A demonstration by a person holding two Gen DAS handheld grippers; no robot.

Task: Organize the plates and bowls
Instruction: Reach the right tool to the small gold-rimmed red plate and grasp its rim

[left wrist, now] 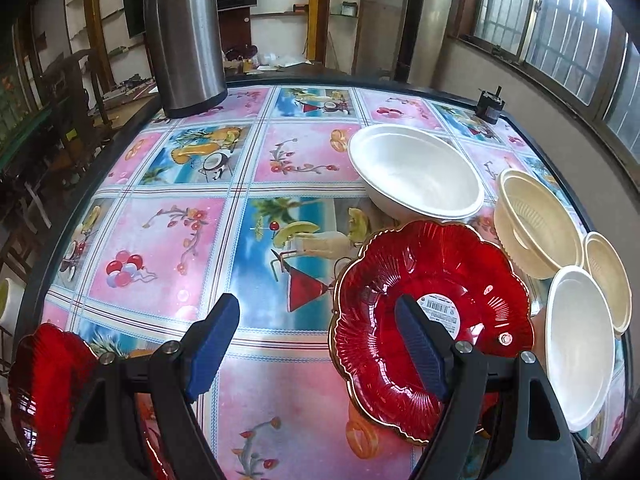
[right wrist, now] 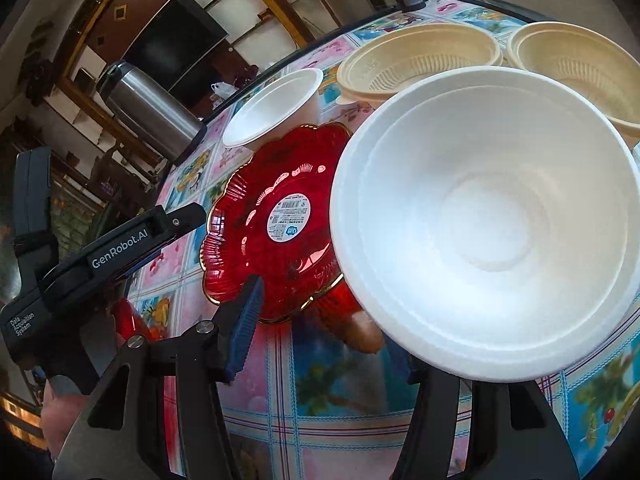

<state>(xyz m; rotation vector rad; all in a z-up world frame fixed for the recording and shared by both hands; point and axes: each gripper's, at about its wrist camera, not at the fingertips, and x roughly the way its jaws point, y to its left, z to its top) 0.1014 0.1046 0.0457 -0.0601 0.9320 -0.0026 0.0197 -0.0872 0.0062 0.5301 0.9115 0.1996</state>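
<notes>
Meanwhile left gripper (left wrist: 320, 344) fingers apart beside red plate (left wrist: 432, 328) rim; right gripper (right wrist: 332, 320) seemingly empty, apart.

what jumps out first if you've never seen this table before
The glossy red scalloped plate with its round white label stands out most, sitting just ahead of the left tool, whose jaws stand open over the bright fruit-print tablecloth. In the right wrist view a big white foam bowl fills the frame right in front of the right tool. A tall steel thermos stands at the table's far left corner.
</notes>
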